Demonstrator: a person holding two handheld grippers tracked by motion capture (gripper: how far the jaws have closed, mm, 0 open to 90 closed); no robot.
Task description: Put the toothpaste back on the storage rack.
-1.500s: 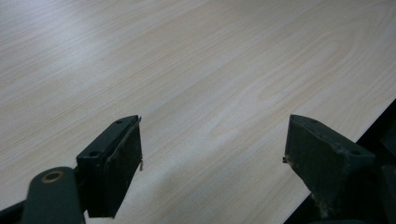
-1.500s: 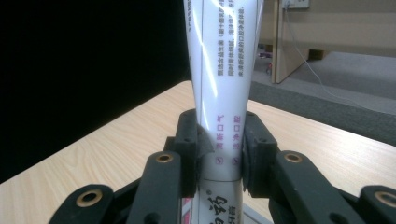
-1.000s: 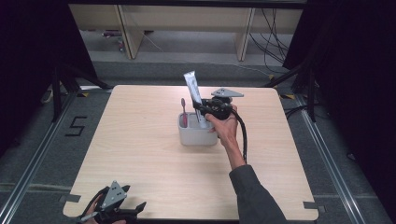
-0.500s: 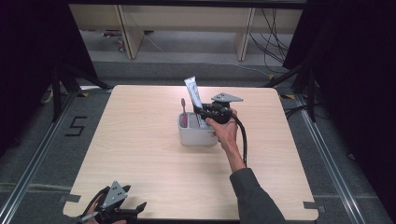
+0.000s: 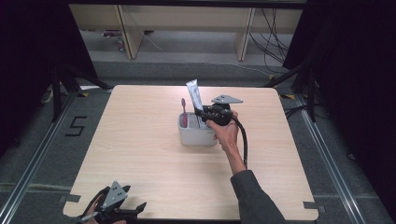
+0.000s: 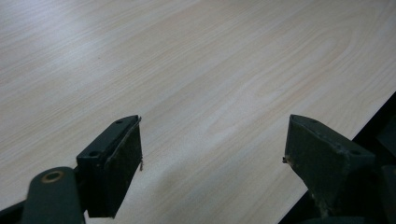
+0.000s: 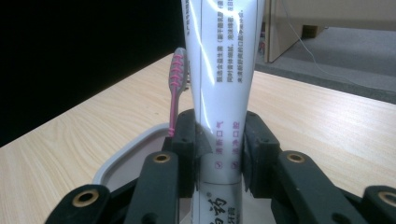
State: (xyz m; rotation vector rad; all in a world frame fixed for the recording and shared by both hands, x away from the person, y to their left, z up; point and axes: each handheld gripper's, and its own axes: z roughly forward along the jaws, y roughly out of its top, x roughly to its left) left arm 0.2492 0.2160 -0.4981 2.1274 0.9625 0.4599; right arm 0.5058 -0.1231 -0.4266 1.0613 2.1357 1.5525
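Pale wood-grain covers the worktop (image 5: 140,154), and the grey holder (image 5: 196,133) standing near its middle serves as the landmark for everything else. Far to the near-left of the holder, at the worktop's front edge, the left gripper (image 5: 122,211) rests with its jaws spread wide over bare wood and nothing between them, as the left gripper view confirms. Inside the holder, on its left side, one pink toothbrush (image 5: 184,111) stands upright. Just right of the brush, one white toothpaste tube (image 5: 194,99) rises from the holder, tilted slightly left at its top. At the holder's right rim the right gripper (image 5: 204,113) has its jaws pressed on the tube's lower body, pads on both flat sides, as its own view shows (image 7: 219,154). Compared with a second ago the tube has barely shifted: it sits in nearly the same place and lean, and the hand has hardly moved. That stillness suggests the tube is either being settled into the holder or about to be drawn out; the pictures alone cannot say which. Count: one holder, one toothbrush, one tube, two grippers, one of them busy.
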